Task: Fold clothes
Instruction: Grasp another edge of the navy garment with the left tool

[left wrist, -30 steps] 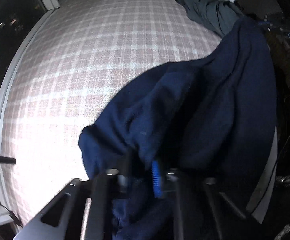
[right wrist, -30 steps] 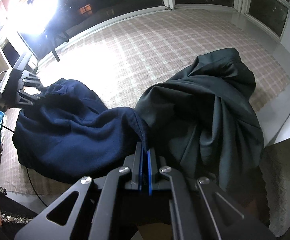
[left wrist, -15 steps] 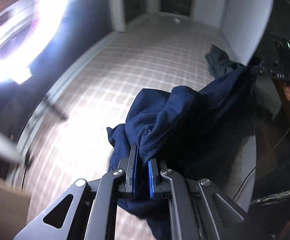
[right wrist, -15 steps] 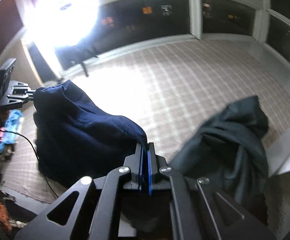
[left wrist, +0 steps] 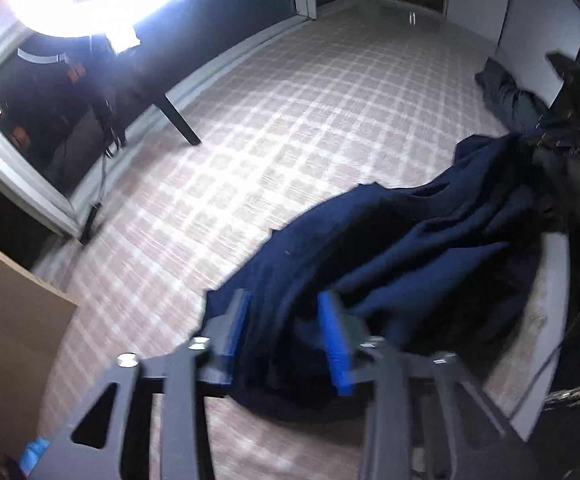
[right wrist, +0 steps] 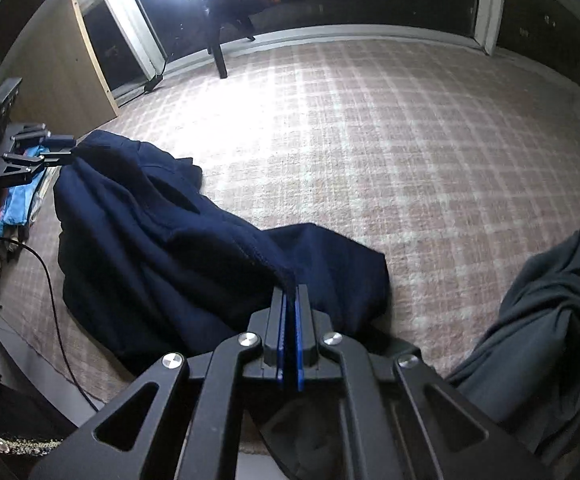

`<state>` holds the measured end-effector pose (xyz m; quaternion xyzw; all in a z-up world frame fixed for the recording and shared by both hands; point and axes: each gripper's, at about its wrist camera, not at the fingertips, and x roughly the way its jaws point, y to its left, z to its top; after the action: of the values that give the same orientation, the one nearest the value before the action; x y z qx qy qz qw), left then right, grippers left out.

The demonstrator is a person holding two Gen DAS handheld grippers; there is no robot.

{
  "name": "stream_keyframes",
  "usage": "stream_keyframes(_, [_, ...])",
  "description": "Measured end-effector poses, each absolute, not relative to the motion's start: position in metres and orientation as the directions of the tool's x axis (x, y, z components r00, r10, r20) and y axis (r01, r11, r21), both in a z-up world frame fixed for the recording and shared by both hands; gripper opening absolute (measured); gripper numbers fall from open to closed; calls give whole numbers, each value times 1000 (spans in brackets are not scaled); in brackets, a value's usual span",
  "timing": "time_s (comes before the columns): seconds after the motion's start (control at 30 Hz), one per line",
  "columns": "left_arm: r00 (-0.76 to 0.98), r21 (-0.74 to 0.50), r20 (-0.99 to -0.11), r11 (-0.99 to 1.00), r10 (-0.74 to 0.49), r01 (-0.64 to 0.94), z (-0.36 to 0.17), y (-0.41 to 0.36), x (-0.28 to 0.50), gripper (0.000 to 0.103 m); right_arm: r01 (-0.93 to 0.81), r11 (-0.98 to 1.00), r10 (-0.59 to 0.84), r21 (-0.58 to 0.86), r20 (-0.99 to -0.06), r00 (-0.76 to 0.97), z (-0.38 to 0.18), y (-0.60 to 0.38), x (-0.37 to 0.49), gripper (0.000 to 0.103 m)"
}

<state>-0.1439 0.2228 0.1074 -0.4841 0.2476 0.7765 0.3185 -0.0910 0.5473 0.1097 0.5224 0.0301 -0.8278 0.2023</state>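
Observation:
A navy blue garment (left wrist: 389,256) lies crumpled on the pink checked surface (left wrist: 290,120). My left gripper (left wrist: 286,332) is open, its blue pads (left wrist: 236,328) apart on either side of a fold of the cloth, not squeezing it. In the right wrist view the same navy garment (right wrist: 162,248) stretches from the left gripper (right wrist: 68,151) at the far left to my right gripper (right wrist: 290,296), which is shut on a raised edge of the cloth. The other end of the garment rises toward the right gripper's dark body (left wrist: 565,140).
A dark grey garment (right wrist: 549,320) is heaped at the right, also visible as the grey garment (left wrist: 505,96) by the wall. A bright lamp on a black stand leg (left wrist: 178,120) stands at the back. A wooden panel (left wrist: 6,300), a black cable (right wrist: 54,300) and blue clutter (right wrist: 18,204) are at the left edge.
My left gripper has opened and let go of the navy garment, which has sunk onto the checked surface. The right gripper stays shut on its edge and has moved away from the grey garment.

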Motion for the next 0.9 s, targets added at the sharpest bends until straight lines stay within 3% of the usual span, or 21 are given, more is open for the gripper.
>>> stream_keyframes(0.23, [-308,114,-922,-596,234,-795,99,250,-153,40,376,-914,-297,152,-882,-365,113,549,-92,4])
stream_keyframes(0.27, [-308,120,-923,-588,231,-800,98,252,-153,35,377,-914,-295,150,-883,-364,112,547,-92,4])
stream_keyframes(0.3, [-313,128,-922,-586,226,-800,97,254,-152,15,379,-913,-294,147,-884,-363,111,546,-91,4])
stream_keyframes(0.33, [-316,130,-921,-585,228,-801,98,255,-151,8,380,-913,-293,146,-884,-363,110,546,-91,4])
stream_keyframes(0.47, [-332,87,-893,-607,304,-790,117,250,-136,5,371,-916,-298,153,-879,-373,113,549,-87,4])
stream_keyframes(0.67, [-498,132,-797,-706,342,-696,172,218,-102,4,357,-922,-312,150,-835,-453,139,550,-78,4])
stream_keyframes(0.8, [-606,121,-711,-787,357,-605,229,181,-83,4,381,-916,-335,128,-767,-548,185,542,-80,3])
stream_keyframes(0.9, [-712,172,-630,-838,311,-518,284,159,-65,4,425,-902,-363,71,-658,-660,252,525,-80,3])
